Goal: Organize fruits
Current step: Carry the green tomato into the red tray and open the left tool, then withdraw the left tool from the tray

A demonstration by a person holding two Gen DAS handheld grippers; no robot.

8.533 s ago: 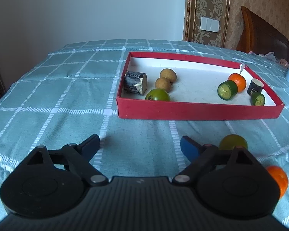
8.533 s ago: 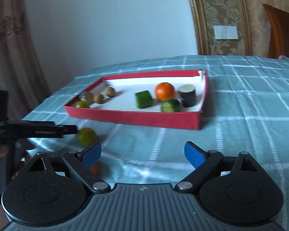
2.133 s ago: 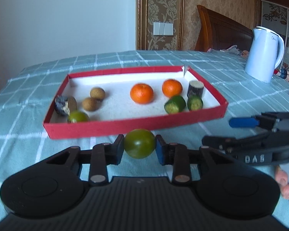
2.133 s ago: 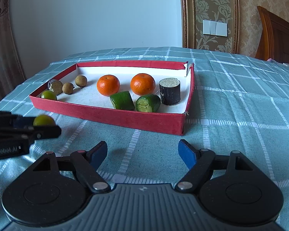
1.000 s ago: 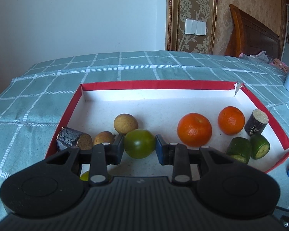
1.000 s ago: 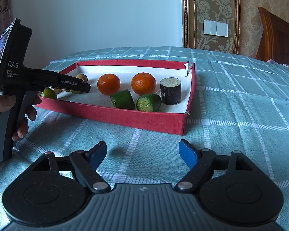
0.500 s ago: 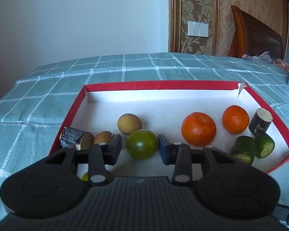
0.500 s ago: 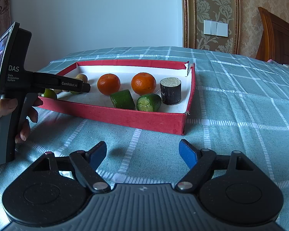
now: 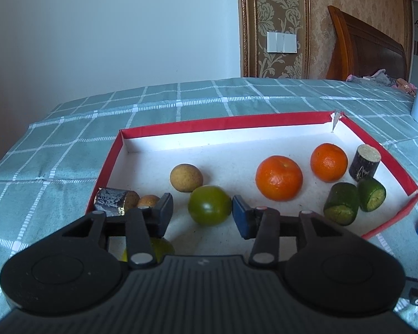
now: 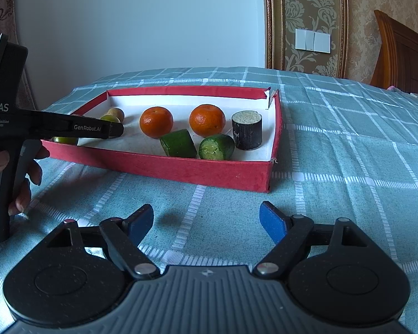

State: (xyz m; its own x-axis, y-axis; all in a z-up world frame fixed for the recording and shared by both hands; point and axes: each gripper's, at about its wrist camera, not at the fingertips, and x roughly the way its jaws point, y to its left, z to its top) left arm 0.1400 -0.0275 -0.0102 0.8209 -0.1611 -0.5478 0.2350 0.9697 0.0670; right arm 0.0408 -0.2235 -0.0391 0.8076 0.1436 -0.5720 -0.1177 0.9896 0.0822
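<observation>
item: green citrus point(image 9: 209, 205), sitting on the floor of the red tray point(image 9: 384, 156) among the sorted fruit. left tongs point(image 9: 200, 213) standing parted around it, not gripping; right tongs point(image 10: 207, 222) idling open over the worktop point(image 10: 348, 172).

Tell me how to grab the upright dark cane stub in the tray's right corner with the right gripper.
Grip the dark cane stub across its round sides, near mid-height. It stands on end, cut face up, so come down from above with the open right gripper. The tray wall and a cucumber piece crowd its sides.
</observation>
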